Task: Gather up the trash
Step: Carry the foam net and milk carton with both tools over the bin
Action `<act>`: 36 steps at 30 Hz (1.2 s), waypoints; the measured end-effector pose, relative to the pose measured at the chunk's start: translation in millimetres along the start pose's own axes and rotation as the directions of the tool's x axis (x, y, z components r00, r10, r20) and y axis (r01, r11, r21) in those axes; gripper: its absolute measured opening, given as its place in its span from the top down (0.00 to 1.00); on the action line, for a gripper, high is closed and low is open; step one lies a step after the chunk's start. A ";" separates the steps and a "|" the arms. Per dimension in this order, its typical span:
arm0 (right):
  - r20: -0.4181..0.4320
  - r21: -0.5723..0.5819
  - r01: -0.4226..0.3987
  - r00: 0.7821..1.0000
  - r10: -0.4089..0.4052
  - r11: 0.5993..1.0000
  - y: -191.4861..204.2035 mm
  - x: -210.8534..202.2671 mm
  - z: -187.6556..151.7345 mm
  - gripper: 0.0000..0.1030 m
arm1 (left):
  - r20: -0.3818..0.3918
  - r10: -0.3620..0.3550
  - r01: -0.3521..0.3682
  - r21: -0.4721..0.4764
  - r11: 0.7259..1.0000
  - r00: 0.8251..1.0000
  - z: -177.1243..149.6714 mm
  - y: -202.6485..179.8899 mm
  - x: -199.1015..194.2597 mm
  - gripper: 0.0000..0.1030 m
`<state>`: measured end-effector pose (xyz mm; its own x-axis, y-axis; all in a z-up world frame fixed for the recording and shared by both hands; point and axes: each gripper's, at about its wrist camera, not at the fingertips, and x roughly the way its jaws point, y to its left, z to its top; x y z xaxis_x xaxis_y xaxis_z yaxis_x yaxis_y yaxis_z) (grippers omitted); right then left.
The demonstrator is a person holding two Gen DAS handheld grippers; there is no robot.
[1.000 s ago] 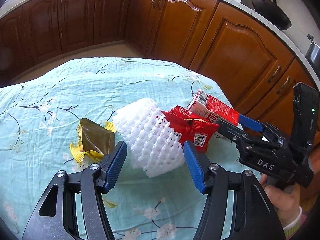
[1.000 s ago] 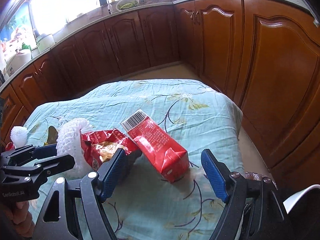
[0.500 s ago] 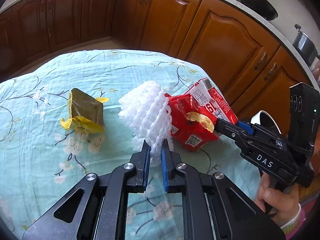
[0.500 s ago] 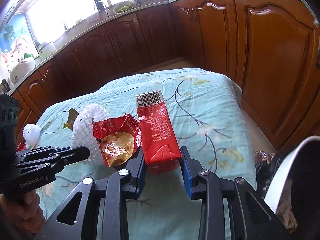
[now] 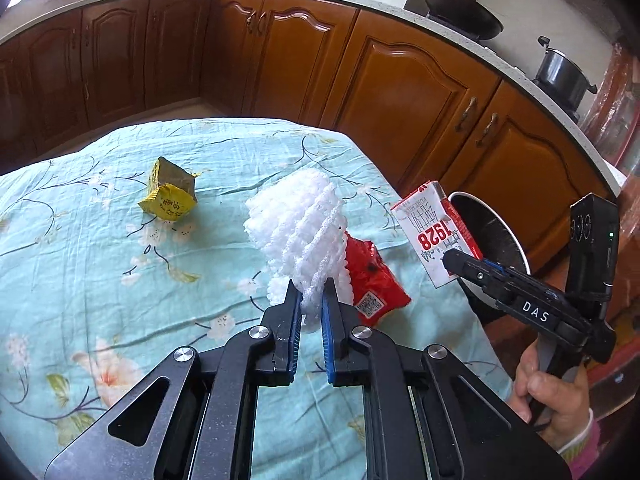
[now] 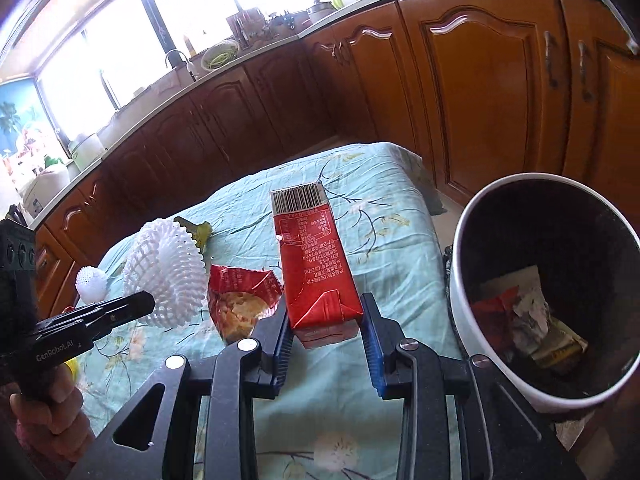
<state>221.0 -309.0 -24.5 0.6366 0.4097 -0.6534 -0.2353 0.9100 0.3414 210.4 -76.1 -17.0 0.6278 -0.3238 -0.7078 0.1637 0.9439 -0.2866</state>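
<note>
My left gripper [image 5: 311, 309] is shut on the lower edge of a white foam fruit net [image 5: 300, 224], which hangs lifted above the floral tablecloth [image 5: 80, 264]. In the right wrist view the same white foam net [image 6: 168, 276] shows at left. My right gripper [image 6: 325, 330] is shut on the base of a red milk carton [image 6: 314, 264], held up off the cloth. The red carton [image 5: 434, 232] also appears at right in the left wrist view, close to the white bin [image 5: 500, 236]. A red snack wrapper [image 5: 372, 280] lies on the cloth under the net.
The white trash bin [image 6: 472, 292] stands off the table's right edge with wrappers inside. A yellow-green crumpled wrapper [image 5: 170, 192] lies on the cloth further back. A small white foam ball [image 6: 91, 280] sits at the table's left. Brown cabinets [image 5: 400, 80] surround the table.
Both grippers shut, the left on the foam net, the right on the carton. Both then lifted their items and moved right toward the bin.
</note>
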 end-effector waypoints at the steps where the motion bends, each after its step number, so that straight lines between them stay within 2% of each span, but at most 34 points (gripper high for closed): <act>1: 0.004 0.006 0.002 1.000 -0.002 1.000 -2.0 -3.2 -3.0 0.69 | 0.002 -0.006 0.006 0.004 1.000 1.000 -0.7 -2.5 -2.6 0.92; 15: 0.068 0.091 0.054 0.996 -0.060 0.994 -38.0 -61.4 -23.7 0.69 | -0.020 -0.138 0.139 0.109 0.984 0.990 -5.9 -72.0 -5.5 0.92; 23: 0.091 0.144 0.099 0.989 -0.113 0.985 -67.3 -82.9 -27.0 0.69 | -0.051 -0.178 0.184 0.162 0.969 0.983 -4.0 -111.2 7.9 0.92; 36: 0.105 0.208 0.149 0.979 -0.173 0.967 -100.6 -98.7 -32.3 0.69 | -0.095 -0.211 0.227 0.208 0.951 0.973 0.6 -150.3 28.3 0.92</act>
<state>158.2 -438.9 -16.2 0.7413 0.2368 -0.6280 0.0201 0.9274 0.3734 204.1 -227.1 6.5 0.5040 -0.5206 -0.6892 0.4564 0.8379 -0.2992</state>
